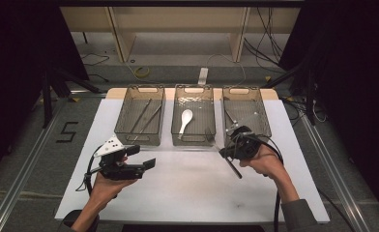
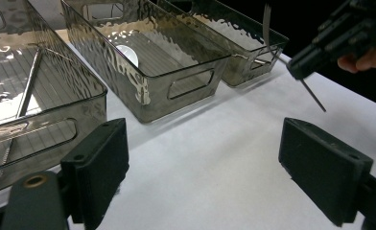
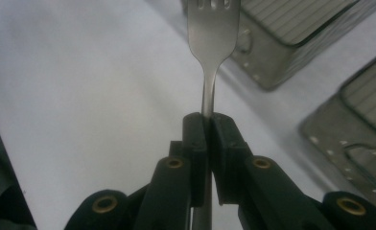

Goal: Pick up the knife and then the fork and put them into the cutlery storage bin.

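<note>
My right gripper (image 1: 236, 146) is shut on a metal fork (image 1: 236, 170), held over the white table just in front of the right bin (image 1: 267, 122). In the right gripper view the fork (image 3: 212, 28) stands up from the shut gripper (image 3: 208, 120), tines on top. The left gripper view shows the fork's handle (image 2: 313, 94) sticking out below the right gripper (image 2: 339, 33). My left gripper (image 1: 138, 163) hovers over the table's left front, open and holding nothing, with its pads (image 2: 99, 160) wide apart.
Three smoky clear bins stand in a row at the back of the white table (image 1: 187, 193). The left bin (image 1: 138, 143) holds thin metal sticks (image 1: 145, 116). The middle bin (image 1: 192, 144) holds a white spoon (image 1: 185, 121). Dark floor and cables surround the table.
</note>
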`<state>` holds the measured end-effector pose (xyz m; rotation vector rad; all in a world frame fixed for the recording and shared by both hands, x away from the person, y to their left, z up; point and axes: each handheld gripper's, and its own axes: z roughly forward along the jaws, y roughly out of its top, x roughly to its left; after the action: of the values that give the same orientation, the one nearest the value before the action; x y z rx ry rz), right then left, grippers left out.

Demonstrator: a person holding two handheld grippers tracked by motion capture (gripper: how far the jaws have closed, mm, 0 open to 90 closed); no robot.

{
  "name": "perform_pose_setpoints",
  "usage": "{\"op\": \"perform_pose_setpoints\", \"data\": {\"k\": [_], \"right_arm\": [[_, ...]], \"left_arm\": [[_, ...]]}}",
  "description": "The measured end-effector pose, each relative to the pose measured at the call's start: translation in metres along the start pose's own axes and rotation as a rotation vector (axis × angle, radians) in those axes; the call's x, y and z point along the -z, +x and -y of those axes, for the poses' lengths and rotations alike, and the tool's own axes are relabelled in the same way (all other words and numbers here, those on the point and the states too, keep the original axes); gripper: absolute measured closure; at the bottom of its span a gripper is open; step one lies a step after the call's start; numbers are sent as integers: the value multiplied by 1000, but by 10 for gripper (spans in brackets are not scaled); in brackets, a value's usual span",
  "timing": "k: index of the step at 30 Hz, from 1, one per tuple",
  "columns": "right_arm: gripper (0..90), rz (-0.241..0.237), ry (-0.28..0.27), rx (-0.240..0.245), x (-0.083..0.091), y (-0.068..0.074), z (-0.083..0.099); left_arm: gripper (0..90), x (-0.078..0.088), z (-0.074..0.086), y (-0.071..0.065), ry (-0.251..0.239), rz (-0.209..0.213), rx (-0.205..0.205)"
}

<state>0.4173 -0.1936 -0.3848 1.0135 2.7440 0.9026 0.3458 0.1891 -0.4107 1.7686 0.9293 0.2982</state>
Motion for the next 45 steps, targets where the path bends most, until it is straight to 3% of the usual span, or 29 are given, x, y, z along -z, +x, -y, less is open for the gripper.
{"op": "perform_pose_setpoints", "data": {"k": [6, 17, 29, 36, 45], "right_arm": [[858, 33, -73, -45, 14, -22, -13], [858, 107, -111, -109, 31, -53, -31], [858, 206, -120, -215, 39, -95, -53], [858, 265, -122, -287, 34, -121, -56], [858, 323, -81, -325, 17, -137, -50]], "left_arm": [[170, 0, 0, 0, 0, -2, 0], [170, 0, 0, 0, 1, -3, 1], [170, 0, 0, 0, 2, -1, 0], [170, 0, 0, 0, 2, 0, 0], [170, 1, 0, 1, -4, 1, 7]]}}
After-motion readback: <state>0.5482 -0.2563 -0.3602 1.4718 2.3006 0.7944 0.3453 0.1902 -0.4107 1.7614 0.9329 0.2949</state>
